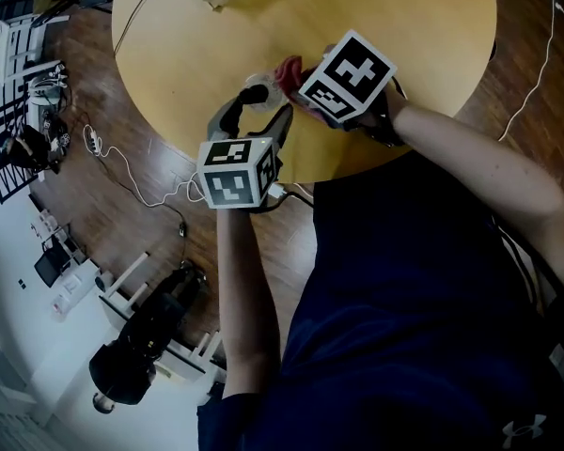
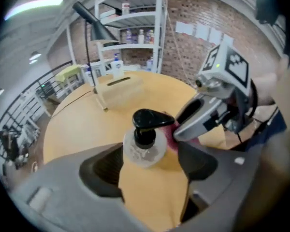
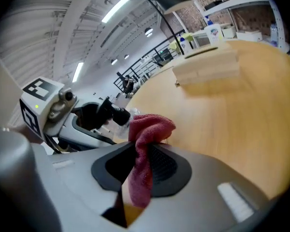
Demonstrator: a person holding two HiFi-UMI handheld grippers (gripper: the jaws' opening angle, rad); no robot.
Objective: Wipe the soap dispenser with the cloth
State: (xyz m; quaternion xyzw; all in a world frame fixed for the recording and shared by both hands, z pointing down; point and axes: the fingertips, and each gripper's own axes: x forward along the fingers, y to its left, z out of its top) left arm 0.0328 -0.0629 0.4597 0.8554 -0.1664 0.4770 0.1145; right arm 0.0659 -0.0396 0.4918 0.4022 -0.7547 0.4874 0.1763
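Observation:
A clear soap dispenser [image 2: 144,146] with a black pump [image 1: 253,93] stands near the front edge of the round wooden table [image 1: 404,26]. My left gripper [image 2: 152,164] straddles it from above, its jaws wide apart on either side of the bottle and not pressing on it; in the head view the left gripper [image 1: 256,120] sits just below the pump. My right gripper [image 3: 142,153] is shut on a red cloth [image 3: 146,137]. The red cloth [image 1: 288,69] bunches against the dispenser's right side, and the right gripper [image 1: 299,90] comes in from the right.
A light wooden box [image 2: 118,87] lies further back on the table, also in the right gripper view as the wooden box [image 3: 207,65]. A black desk lamp [image 2: 91,22] and white shelves [image 2: 135,30] stand behind. A cable [image 1: 136,184] trails over the floor left of the table.

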